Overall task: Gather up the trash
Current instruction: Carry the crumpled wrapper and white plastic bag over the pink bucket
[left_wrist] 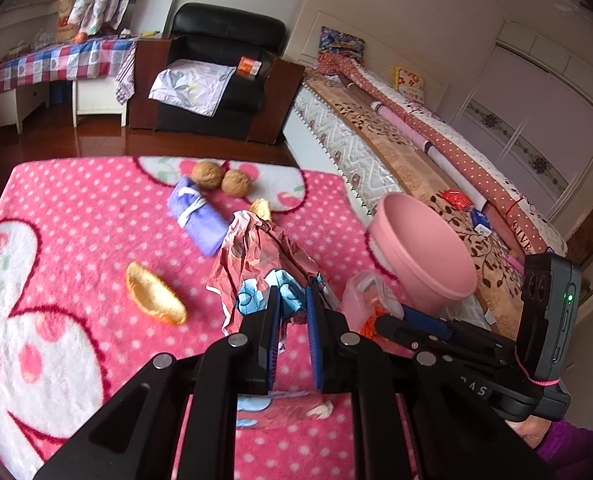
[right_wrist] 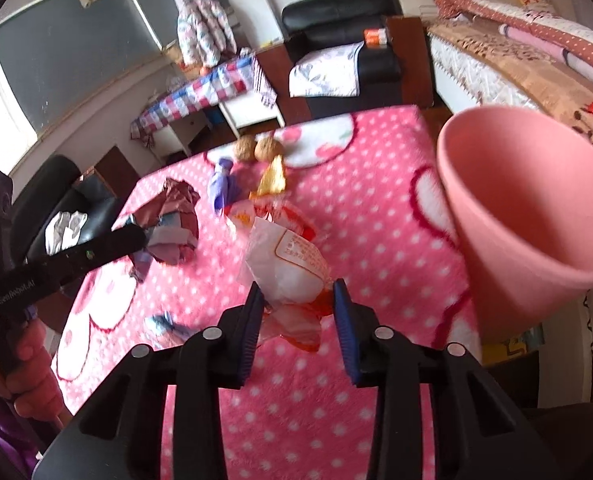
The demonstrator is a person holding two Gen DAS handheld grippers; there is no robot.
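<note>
My left gripper (left_wrist: 292,304) is shut on a crumpled red and blue paper wrapper (left_wrist: 264,256), which stands up from the pink dotted blanket (left_wrist: 76,220). In the right wrist view the same paper (right_wrist: 176,216) sits at that gripper's tip (right_wrist: 144,236). My right gripper (right_wrist: 298,290) has a white and orange plastic wrapper (right_wrist: 284,264) between its pads, which touch it on both sides. A pink bucket (right_wrist: 528,208) stands tilted just right of it, mouth towards me; it also shows in the left wrist view (left_wrist: 424,248).
Two walnuts (left_wrist: 220,179), a purple wrapper (left_wrist: 200,216) and a golden peel (left_wrist: 154,294) lie on the blanket. A small blue scrap (right_wrist: 164,324) lies near my right gripper. A bed (left_wrist: 376,140) runs along the right; a black armchair (left_wrist: 216,72) stands behind.
</note>
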